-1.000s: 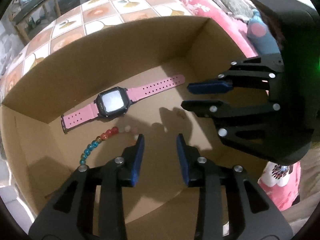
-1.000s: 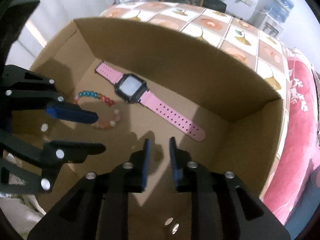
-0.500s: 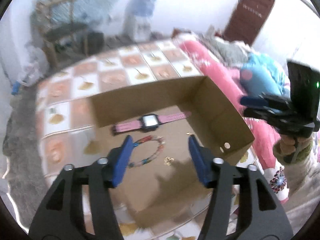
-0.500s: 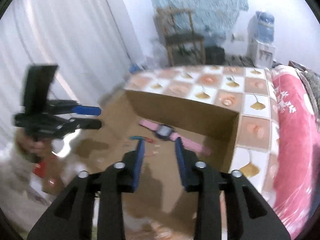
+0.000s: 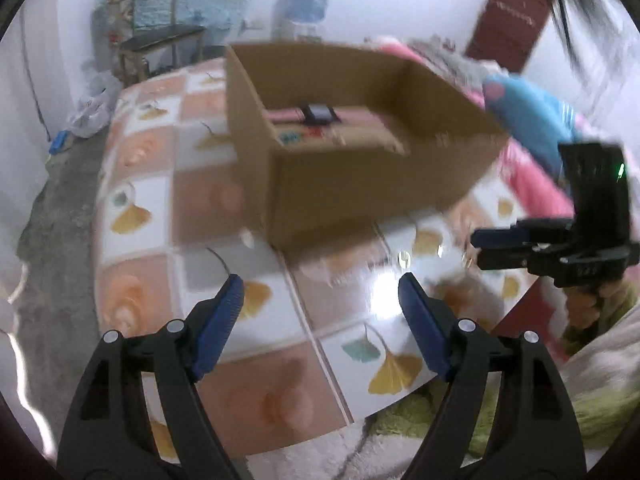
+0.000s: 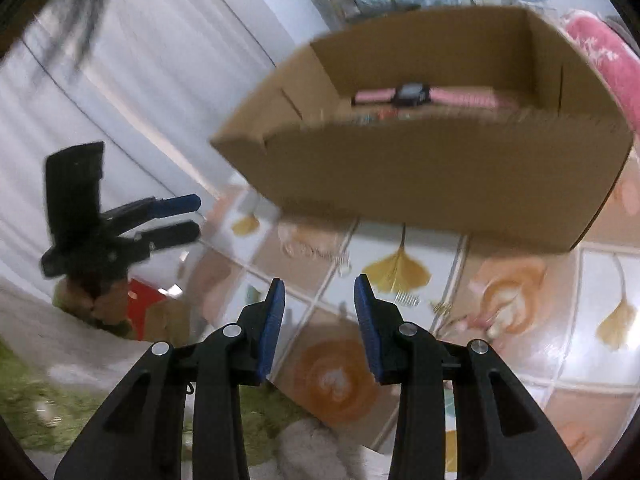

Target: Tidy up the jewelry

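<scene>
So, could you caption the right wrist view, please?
Empty right claw before cardboard box holding pink watch.

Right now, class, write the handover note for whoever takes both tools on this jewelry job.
Left tool: open, empty, jaws just opening.
Right tool: open, empty, jaws just opening.
Both hover over the table, outside the cardboard box.
Done: pink watch and bead bracelet lie in the box.
Left: small pieces on the table before the box, too blurred to name.
</scene>
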### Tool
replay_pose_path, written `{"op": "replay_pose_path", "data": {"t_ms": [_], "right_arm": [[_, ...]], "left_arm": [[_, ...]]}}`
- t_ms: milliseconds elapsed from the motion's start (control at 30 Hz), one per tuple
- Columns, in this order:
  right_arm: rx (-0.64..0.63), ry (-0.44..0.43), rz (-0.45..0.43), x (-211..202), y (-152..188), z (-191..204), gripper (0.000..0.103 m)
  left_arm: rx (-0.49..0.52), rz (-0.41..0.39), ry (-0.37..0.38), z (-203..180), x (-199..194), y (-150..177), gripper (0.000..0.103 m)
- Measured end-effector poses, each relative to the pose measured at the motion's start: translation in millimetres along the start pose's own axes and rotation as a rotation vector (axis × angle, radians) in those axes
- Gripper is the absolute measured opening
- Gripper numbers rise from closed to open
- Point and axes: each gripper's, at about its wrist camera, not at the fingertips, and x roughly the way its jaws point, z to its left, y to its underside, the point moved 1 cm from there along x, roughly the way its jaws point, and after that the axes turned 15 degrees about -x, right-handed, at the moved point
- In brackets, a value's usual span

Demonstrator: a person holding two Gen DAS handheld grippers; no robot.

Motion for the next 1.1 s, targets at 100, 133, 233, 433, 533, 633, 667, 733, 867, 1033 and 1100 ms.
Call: {"op": "replay_pose_path", "data": {"t_ms": [100, 133, 233, 433, 533, 633, 667, 733, 867, 1033, 1100], "right_arm": [[-0.026, 0.049, 0.027, 12, 2, 7, 0.036], [-0.036, 0.067, 0.03, 11, 5, 11, 0.036], [-0.065, 0.165, 0.038, 6, 9, 10, 0.035], [-0.081, 0.25, 0.054, -7, 15, -11, 0.027], [-0.118, 0.26, 0.076, -7, 16, -17, 0.025], [-0.164, 0.234, 0.092, -4, 15, -19, 0.025], [-0.176, 0.224, 0.095, -2, 16, -19, 0.024], [-0.194, 0.202, 0.102, 2, 16, -19, 0.024], [-0.196, 0.178, 0.094, 4, 16, -19, 0.024], [-0.167, 0.162, 0.08, 5, 19, -23, 0.024], [-0.155, 0.163, 0.077, 3, 21, -25, 0.024]], "left_arm": [[0.074, -0.002, -0.005, -15, 13, 12, 0.074], [0.115, -0.011, -0.007, -22, 17, 15, 0.071], [0.191, -0.023, -0.017, -34, 25, 21, 0.066], [0.261, 0.009, -0.061, -41, 44, 26, 0.047], [0.276, 0.039, -0.05, -42, 52, 26, 0.041], [0.31, 0.052, -0.033, -47, 56, 26, 0.035], [0.325, 0.051, -0.031, -49, 58, 26, 0.035], [0.363, 0.042, -0.031, -54, 60, 24, 0.035], [0.451, 0.037, -0.044, -64, 68, 23, 0.03], [0.51, 0.061, -0.04, -70, 79, 18, 0.021], [0.524, 0.071, -0.04, -71, 83, 15, 0.019]]}}
